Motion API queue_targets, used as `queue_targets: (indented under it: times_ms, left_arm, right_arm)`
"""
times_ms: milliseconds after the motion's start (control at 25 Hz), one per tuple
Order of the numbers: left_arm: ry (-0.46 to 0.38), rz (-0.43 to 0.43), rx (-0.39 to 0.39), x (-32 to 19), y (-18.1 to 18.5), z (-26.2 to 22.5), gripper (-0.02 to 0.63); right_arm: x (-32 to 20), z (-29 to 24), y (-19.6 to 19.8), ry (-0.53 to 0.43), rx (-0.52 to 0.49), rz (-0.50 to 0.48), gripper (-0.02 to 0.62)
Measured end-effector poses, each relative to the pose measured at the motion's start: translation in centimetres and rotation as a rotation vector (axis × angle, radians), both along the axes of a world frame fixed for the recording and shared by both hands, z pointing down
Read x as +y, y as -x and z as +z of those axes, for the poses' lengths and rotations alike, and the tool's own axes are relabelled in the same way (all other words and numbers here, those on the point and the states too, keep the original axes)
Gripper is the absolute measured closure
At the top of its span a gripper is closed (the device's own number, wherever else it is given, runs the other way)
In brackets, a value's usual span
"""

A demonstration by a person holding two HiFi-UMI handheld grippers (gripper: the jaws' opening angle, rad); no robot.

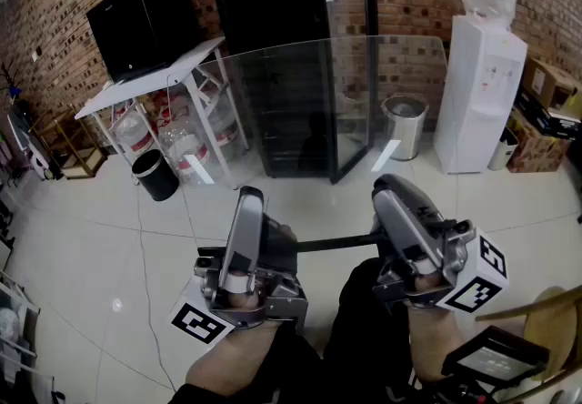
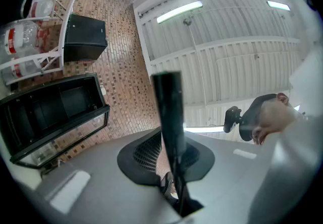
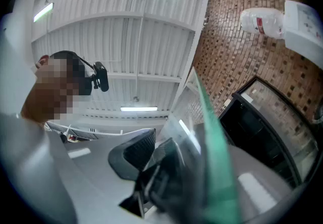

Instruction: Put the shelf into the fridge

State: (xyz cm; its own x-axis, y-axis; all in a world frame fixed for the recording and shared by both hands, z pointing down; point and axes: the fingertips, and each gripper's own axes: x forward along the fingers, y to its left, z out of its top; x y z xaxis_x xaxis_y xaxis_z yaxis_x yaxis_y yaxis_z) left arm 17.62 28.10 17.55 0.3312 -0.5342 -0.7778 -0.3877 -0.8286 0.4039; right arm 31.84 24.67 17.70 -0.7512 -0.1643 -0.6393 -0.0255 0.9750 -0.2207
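I hold a clear glass shelf (image 1: 327,111) up in front of me, tilted upward; its black front rail (image 1: 332,242) runs between both grippers. My left gripper (image 1: 249,202) is shut on the rail, which shows as a dark bar (image 2: 169,112) rising between the pads (image 2: 199,156) of that gripper (image 2: 172,160). My right gripper (image 1: 388,186) is shut on the shelf's right part; the green glass edge (image 3: 218,157) runs up beside its pads (image 3: 135,151). The black fridge (image 1: 282,75) stands ahead against the brick wall with its glass door (image 1: 353,65) swung open.
A white water dispenser (image 1: 479,93) and a steel bin (image 1: 405,126) stand right of the fridge. To the left a white table (image 1: 150,84) bears a black box, with water bottles beneath and a black bin (image 1: 155,175) beside. Cardboard boxes (image 1: 546,111) sit far right.
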Motion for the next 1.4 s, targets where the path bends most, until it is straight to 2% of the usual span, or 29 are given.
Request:
queue_targets:
  times_ms: [200, 480, 800, 1040, 1240, 1400]
  left_arm:
    - [-0.011, -0.029, -0.032, 0.0, -0.3, 0.6, 0.572]
    - [0.000, -0.037, -0.019, -2.0, 3.6, 1.9, 0.572]
    - [0.027, -0.009, 0.015, -4.6, 7.1, 2.2, 0.572]
    - [0.049, 0.042, 0.023, -7.3, 7.8, 2.4, 0.574]
    - [0.084, 0.059, 0.019, -9.8, 9.0, 3.0, 0.572]
    - [0.078, 0.097, 0.027, -10.6, 9.0, 2.5, 0.574]
  right_arm:
    - [-0.4, 0.7, -0.5, -0.008, 0.006, 0.007, 0.518]
    - [-2.6, 1.6, 3.0, 0.024, 0.024, -0.003, 0.522]
    - [-4.7, 1.4, 6.4, 0.038, 0.057, 0.027, 0.522]
    - [-6.5, 1.1, 7.4, 0.048, 0.067, 0.054, 0.522]
    - [-8.8, 2.2, 8.2, 0.093, 0.066, 0.089, 0.522]
    - [-9.1, 1.4, 8.5, 0.076, 0.067, 0.106, 0.522]
